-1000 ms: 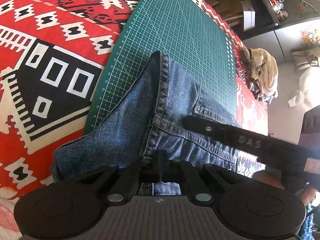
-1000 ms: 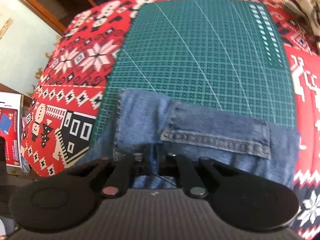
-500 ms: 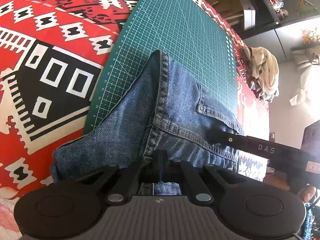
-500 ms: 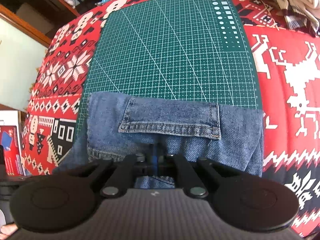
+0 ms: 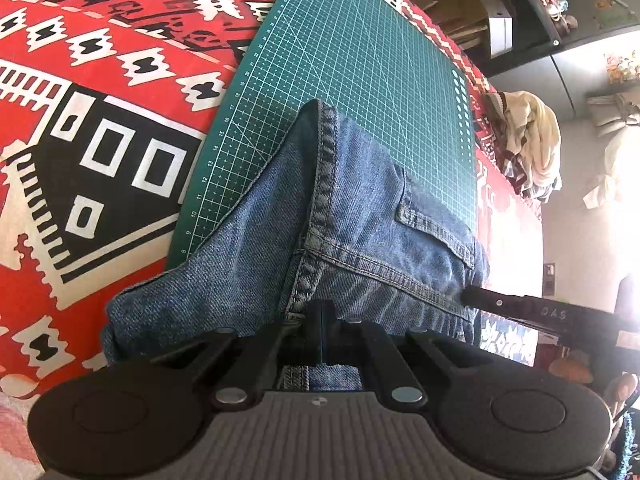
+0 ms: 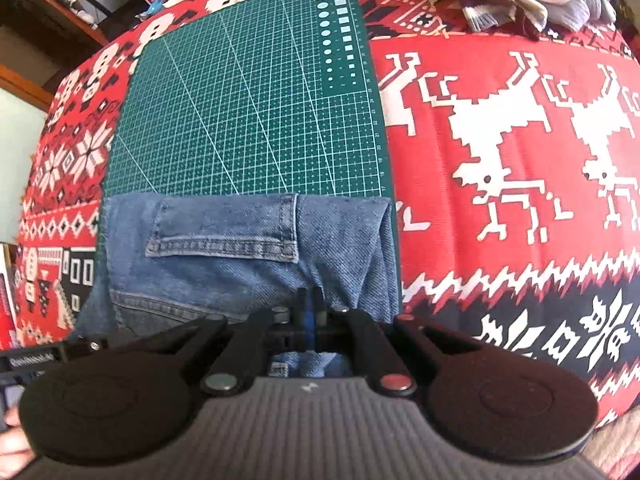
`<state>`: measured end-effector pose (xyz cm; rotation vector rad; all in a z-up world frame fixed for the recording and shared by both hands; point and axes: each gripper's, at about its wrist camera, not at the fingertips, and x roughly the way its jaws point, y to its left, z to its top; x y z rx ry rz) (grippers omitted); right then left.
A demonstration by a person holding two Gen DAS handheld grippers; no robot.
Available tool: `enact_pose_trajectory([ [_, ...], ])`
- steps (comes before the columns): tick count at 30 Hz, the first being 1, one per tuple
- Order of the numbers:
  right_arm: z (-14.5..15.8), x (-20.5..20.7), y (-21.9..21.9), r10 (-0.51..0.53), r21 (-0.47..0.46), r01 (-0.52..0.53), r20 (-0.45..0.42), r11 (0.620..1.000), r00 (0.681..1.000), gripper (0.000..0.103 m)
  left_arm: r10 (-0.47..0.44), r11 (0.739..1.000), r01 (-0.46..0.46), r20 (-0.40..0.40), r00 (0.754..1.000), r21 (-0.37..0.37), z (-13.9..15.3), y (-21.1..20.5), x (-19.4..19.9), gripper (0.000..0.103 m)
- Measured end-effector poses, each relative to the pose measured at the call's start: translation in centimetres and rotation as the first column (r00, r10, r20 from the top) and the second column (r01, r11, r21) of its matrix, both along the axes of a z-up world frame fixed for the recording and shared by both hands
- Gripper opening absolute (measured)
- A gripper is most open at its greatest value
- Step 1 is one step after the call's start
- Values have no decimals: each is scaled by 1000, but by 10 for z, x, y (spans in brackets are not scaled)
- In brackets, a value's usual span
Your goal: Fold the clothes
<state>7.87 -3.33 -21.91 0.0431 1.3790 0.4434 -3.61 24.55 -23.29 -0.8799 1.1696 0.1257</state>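
Red patterned cloth (image 6: 500, 140) covers the table, with a green cutting mat (image 5: 360, 80) laid down its middle and a heap of other clothes (image 5: 528, 140) at the far right corner. The jeans (image 5: 352, 216) lie folded into a compact block at the near edge of the mat, pocket side up, their near part hanging over the table edge toward the person.

Both tools pinch the jeans' near edge. The left gripper (image 5: 318, 332) has its fingers closed on the denim by the centre seam; the right gripper (image 6: 308, 320) is closed on the layers nearer the folded right side. The right tool's finger also shows at the jeans' right edge in the left view.

Each grip looks shallow, on thick stacked denim. If either one holds only the top layer, a lift or pull could peel the fold open. Uneven pulling between the two hands could skew the block or drag the mat across the cloth.
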Motion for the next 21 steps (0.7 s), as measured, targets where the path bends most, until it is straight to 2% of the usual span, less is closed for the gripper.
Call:
enact_pose_trajectory([
  [6, 2, -22, 16, 87, -75, -77, 138, 994, 987, 0, -15, 999, 15, -15, 1000, 42, 3, -5, 3, 3],
  [9, 3, -25, 12, 82, -61, -74, 147, 995, 986, 0, -28, 996, 29, -17, 999, 81, 11, -10, 6, 3],
  [15, 3, -25, 0, 51, -8, -50, 142, 999, 989, 0, -54, 988, 44, 69, 996, 149, 38, -11, 19, 4],
  [18, -1, -23, 1, 39, 15, -41, 135, 999, 990, 0, -61, 987, 48, 83, 995, 153, 36, -6, 40, 4],
  [21, -2, -23, -3, 36, 34, -41, 135, 999, 990, 0, -66, 988, 57, 58, 996, 145, 22, 0, 59, 4],
])
